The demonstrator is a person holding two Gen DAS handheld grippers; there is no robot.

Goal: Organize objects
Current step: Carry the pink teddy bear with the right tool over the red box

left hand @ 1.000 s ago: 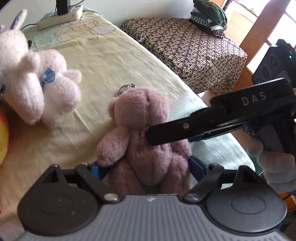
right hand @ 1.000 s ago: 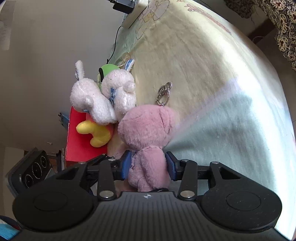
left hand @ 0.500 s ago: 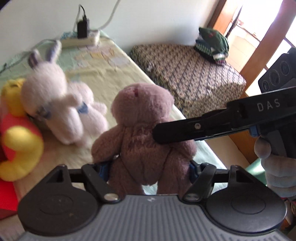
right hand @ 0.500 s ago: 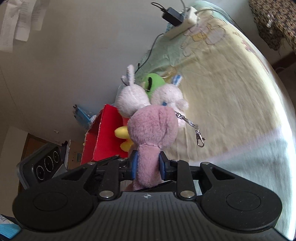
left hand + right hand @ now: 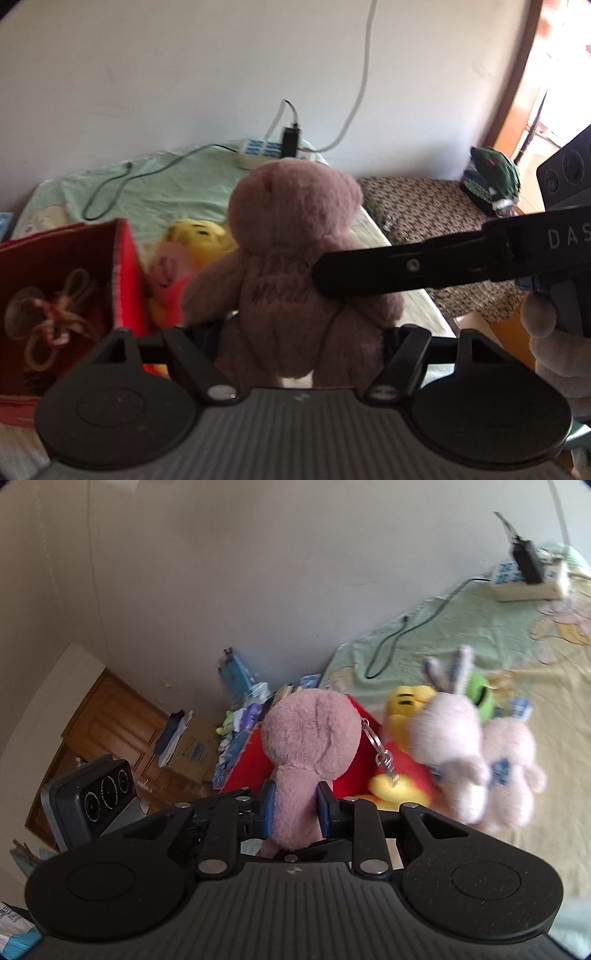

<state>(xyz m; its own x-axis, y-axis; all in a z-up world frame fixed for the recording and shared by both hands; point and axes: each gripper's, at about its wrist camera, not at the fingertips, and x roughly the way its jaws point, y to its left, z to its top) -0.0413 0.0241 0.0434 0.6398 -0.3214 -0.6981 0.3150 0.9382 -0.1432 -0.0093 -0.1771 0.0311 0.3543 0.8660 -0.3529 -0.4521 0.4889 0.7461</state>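
We hold the pink bear [image 5: 310,738] aloft above the bed [image 5: 535,849], near the red box [image 5: 62,288]. Right gripper [image 5: 295,808] clamps its soft, light torso; left gripper [image 5: 306,341] brackets its legs, closure uncertain. Plush compresses; grip mid-body.

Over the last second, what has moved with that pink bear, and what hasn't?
The pink bear has been lifted off the bedsheet and carried toward the red box; its key ring now dangles. The right gripper stays clamped on its body, and the left gripper still straddles its lower half, grip unclear. The white bunnies and yellow plush stayed put.
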